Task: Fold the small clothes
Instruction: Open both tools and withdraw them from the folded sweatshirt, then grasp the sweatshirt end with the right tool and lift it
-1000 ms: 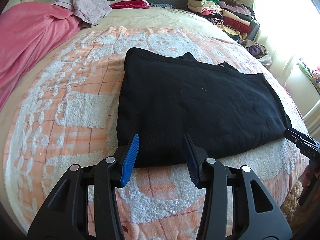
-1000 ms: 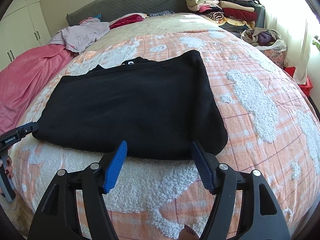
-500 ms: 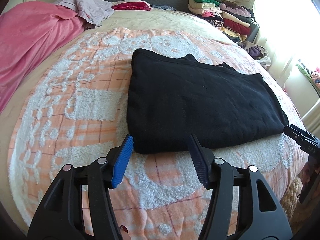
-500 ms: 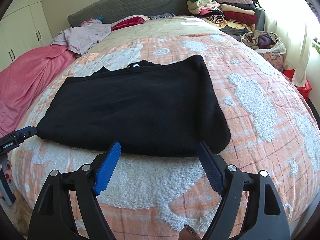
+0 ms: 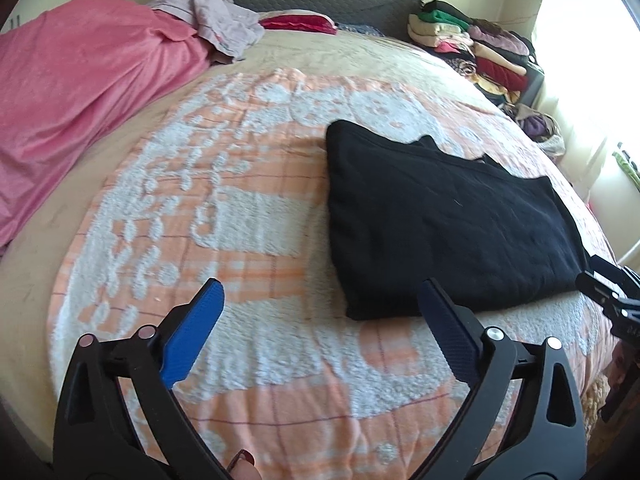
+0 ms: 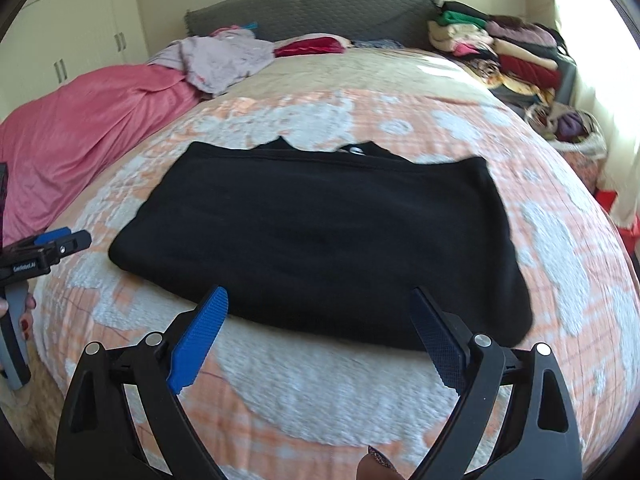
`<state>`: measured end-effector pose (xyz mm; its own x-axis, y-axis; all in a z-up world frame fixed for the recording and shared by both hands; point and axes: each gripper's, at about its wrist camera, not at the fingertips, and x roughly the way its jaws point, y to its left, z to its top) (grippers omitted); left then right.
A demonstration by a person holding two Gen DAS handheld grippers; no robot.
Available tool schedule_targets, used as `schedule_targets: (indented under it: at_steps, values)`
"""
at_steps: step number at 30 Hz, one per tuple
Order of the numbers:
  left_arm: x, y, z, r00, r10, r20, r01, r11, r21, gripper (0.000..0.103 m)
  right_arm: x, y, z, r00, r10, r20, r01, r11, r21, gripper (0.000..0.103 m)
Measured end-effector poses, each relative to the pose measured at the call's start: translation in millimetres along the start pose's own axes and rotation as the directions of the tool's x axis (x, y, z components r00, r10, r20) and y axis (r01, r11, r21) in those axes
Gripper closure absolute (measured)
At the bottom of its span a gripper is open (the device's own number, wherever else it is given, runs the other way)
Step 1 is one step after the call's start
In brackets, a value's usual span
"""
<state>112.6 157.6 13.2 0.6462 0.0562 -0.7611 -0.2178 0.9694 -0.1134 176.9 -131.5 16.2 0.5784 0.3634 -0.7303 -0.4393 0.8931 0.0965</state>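
A black garment (image 6: 320, 240) lies folded into a flat rectangle on the orange-and-white bedspread (image 5: 248, 216), its collar edge toward the headboard. The left gripper (image 5: 320, 320) has its jaws spread wide — they have just been opening — with nothing between them; the garment's near corner sits just ahead of its right finger. The right gripper (image 6: 320, 328) is likewise spread, its jaws just opened, empty, hovering at the garment's near edge. In the right wrist view the left gripper's side carries small white lettering — too small to read surely. A pink blanket (image 5: 80, 92) lies at left; stacked clothes (image 6: 500, 52) sit at the far right
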Motion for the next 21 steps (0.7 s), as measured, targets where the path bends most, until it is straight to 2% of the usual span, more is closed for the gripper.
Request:
schedule_targets:
  at_steps: [10, 21]
  values:
    - [3.0, 28.0, 23.9, 0.999, 0.023, 0.024, -0.022, 0.998, -0.06, 0.01, 17.1, 58.0, 22.5, 0.998, 0.066, 0.0, -0.066, 0.99, -0.121, 0.012]
    - [17.2, 31.1, 52.9, 0.998, 0.036, 0.045, -0.033, 0.998, -0.056, 0.01, 43.6, 120.0, 18.1, 0.991, 0.124, -0.051, -0.133, 0.958, -0.254, 0.012]
